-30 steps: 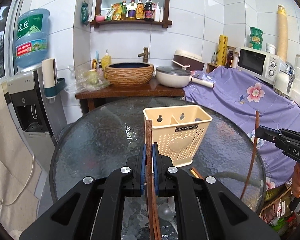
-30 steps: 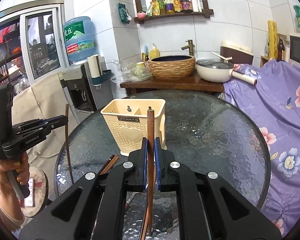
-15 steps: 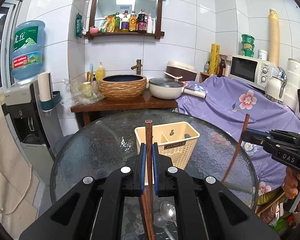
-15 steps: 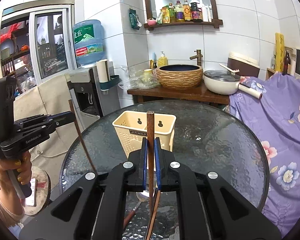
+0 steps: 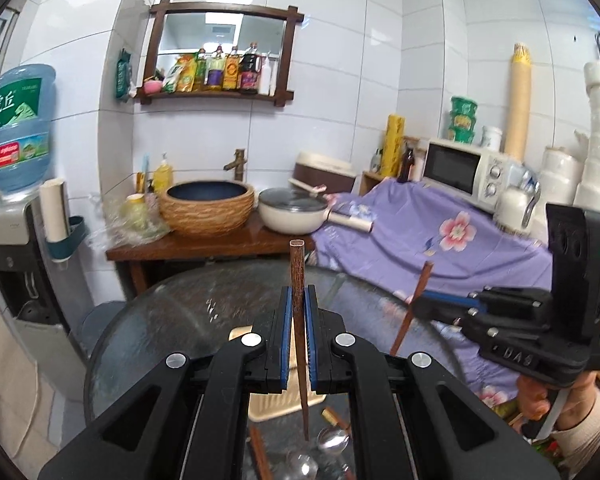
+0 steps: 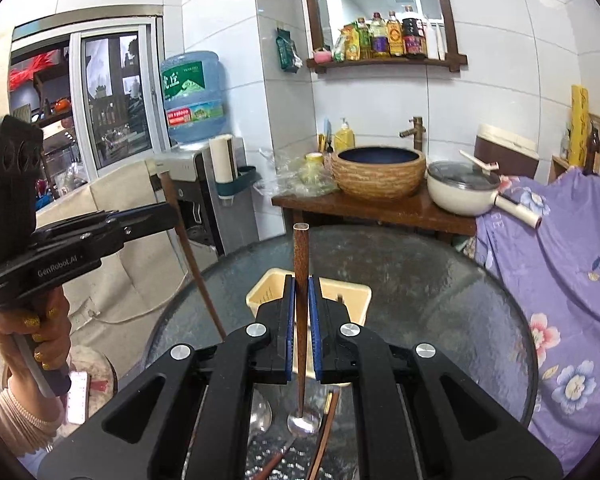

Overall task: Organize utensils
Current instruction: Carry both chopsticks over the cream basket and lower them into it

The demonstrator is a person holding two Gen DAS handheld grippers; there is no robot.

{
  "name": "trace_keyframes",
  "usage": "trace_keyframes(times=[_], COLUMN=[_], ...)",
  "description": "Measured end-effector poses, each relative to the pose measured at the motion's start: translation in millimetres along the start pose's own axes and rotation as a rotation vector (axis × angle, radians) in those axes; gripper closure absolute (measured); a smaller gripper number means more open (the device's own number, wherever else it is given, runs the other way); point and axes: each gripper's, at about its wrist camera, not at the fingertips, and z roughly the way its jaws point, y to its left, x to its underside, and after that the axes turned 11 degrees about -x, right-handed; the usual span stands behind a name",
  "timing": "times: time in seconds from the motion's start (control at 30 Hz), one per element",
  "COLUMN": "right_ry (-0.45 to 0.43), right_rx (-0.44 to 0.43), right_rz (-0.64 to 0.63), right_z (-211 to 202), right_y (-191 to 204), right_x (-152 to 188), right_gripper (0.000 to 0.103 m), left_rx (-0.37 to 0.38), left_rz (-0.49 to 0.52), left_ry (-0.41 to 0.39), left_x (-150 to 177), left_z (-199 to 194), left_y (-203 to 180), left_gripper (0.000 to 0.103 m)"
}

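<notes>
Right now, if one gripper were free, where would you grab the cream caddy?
Take the caddy by its top rim, coming straight down from above. It stands upright on the table with an open top and thin vertical walls, so one finger can go inside and one outside. The right side wall is the least hidden part.

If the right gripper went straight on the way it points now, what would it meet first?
Probably the cream utensil basket, which stands directly ahead of the right gripper on the glass table. Depth is unclear, so it might pass above the rim.
</notes>
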Motion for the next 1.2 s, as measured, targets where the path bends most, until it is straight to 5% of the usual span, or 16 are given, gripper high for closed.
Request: trace_keyframes(times=[0.27, 0.5, 1.2], right_ry=[-0.059, -0.090, 0.009], right_rx=[0.018, 0.086, 0.134], right_rz=[-0.033, -0.044, 0.045], right_z=[-9, 10, 102], right_y=[3, -7, -51], right_x=[-74, -106, -22], right_gripper=[0.096, 0.096, 0.095], left_rx=[-0.063, -0.124, -0.199], left_rz=[-0.001, -0.046, -0.103], left_ry=[-0.087, -0.073, 0.111], left_x=[-68, -88, -1], left_z=[3, 35, 128], left_y=[-2, 4, 24], left_gripper=[0.097, 0.097, 0.097])
